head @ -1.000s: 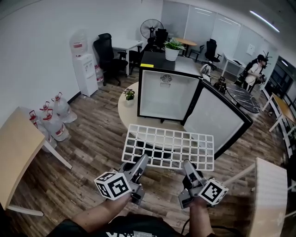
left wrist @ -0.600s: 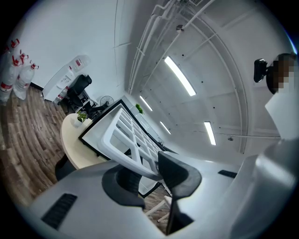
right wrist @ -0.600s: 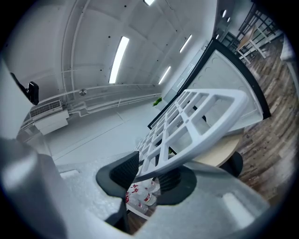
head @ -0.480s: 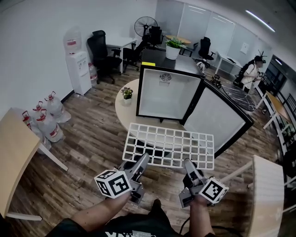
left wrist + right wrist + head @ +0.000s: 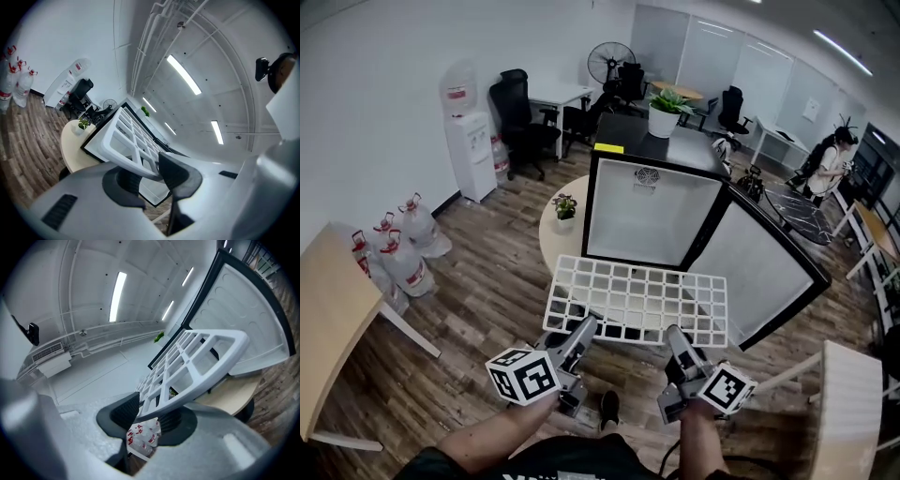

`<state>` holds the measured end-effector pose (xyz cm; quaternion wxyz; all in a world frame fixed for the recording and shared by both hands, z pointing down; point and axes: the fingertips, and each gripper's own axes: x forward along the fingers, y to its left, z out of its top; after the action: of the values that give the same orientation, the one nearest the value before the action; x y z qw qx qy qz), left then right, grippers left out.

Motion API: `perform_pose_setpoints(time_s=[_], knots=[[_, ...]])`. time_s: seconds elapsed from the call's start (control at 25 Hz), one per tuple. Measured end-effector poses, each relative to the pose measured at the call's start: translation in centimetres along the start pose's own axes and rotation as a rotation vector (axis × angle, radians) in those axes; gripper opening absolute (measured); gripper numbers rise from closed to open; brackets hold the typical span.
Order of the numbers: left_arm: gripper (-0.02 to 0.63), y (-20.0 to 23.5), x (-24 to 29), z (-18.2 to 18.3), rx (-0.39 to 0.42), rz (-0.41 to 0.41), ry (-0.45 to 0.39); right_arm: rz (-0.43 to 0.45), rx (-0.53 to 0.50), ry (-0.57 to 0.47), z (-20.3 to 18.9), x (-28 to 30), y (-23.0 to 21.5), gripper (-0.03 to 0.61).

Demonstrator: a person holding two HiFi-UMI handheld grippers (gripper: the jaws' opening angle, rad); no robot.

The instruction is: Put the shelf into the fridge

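Note:
A white grid shelf (image 5: 639,302) hangs level in the air in front of the small fridge (image 5: 651,208), whose door (image 5: 772,267) stands wide open to the right. My left gripper (image 5: 580,330) is shut on the shelf's near edge at the left, and my right gripper (image 5: 673,336) is shut on the same edge at the right. In the left gripper view the shelf (image 5: 129,140) runs between the dark pads (image 5: 178,172). In the right gripper view the shelf (image 5: 187,372) sits clamped in the same way, with the fridge door (image 5: 243,315) beyond it.
The fridge stands on a round table (image 5: 551,220) with a small potted plant (image 5: 564,205). A bigger plant (image 5: 664,111) tops the fridge. Water bottles (image 5: 398,253) and a dispenser (image 5: 472,141) line the left wall. Tables (image 5: 333,319) flank me. A person (image 5: 825,159) stands far right.
Both grippers and the shelf have moved a little closer to the fridge, which now looks larger. The grip on the shelf is unchanged.

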<state>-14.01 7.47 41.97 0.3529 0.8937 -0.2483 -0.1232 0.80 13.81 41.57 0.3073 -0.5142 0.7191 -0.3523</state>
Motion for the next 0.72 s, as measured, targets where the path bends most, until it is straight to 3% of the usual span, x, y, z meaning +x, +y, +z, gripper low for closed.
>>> perform_pose_setpoints(time_s=[0.12, 0.16, 0.72], knots=[[0.103, 0.9, 2.6, 0.6, 0.0, 0.016, -0.014, -0.184, -0.161, 0.064, 2.6, 0.3, -4.4, 0.109], [0.103, 1.1, 3.5, 0.9, 0.0, 0.02, -0.016, -0.202, -0.18, 0.072, 3.4, 0.8, -5.1, 0.109], [0.103, 4.5, 15.5, 4.4, -0.019, 0.066, -0.041, -0.048, -0.179, 0.122, 12.0, 10.4, -9.3, 0.11]])
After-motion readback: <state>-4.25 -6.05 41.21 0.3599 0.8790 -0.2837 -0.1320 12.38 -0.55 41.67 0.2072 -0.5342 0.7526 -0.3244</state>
